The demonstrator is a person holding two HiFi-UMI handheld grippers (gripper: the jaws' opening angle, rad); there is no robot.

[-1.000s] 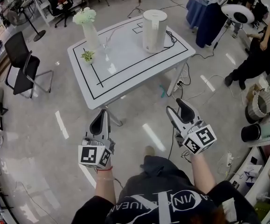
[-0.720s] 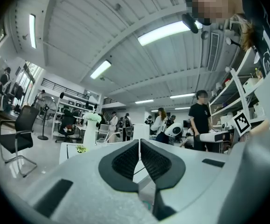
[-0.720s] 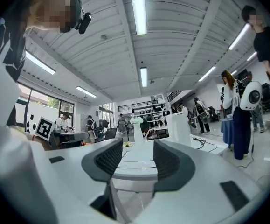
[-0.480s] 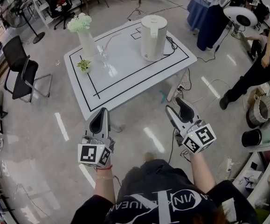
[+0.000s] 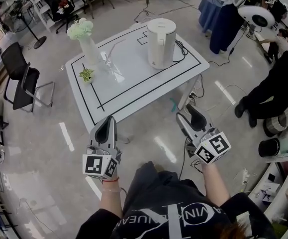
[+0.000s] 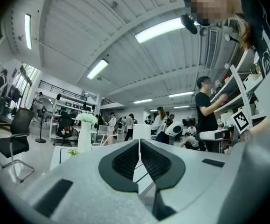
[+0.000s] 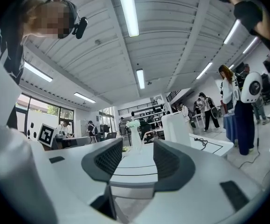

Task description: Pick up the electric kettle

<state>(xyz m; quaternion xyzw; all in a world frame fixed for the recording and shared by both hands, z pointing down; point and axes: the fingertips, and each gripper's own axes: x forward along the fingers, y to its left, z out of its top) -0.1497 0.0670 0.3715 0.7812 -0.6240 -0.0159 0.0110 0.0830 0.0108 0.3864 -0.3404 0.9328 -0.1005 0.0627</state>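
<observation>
Reach phase here, nothing gripped yet. The left tool (image 5: 106,125) hangs low with its jaws drawn in to a thin slit and nothing between them, and the right tool (image 5: 190,113) shows its jaws spread wide, also empty. The tall white cylindrical electric kettle (image 5: 161,43) stands upright well ahead of both tools, on the far part of the white bench with black tape lines (image 5: 134,86), with a black cord (image 5: 182,46) trailing off beside it. Ahead and to the left of the left tool stand a white vase of pale flowers (image 5: 86,41) and a small green potted plant (image 5: 86,74), both well apart from the kettle. By my read, the wide right tool is the likelier one for the grab. The next move calls for carrying it forward past the near bench edge and squaring up on the kettle. I can't make out the handle from here, so finding it comes first. Mind that cord on the lift.
</observation>
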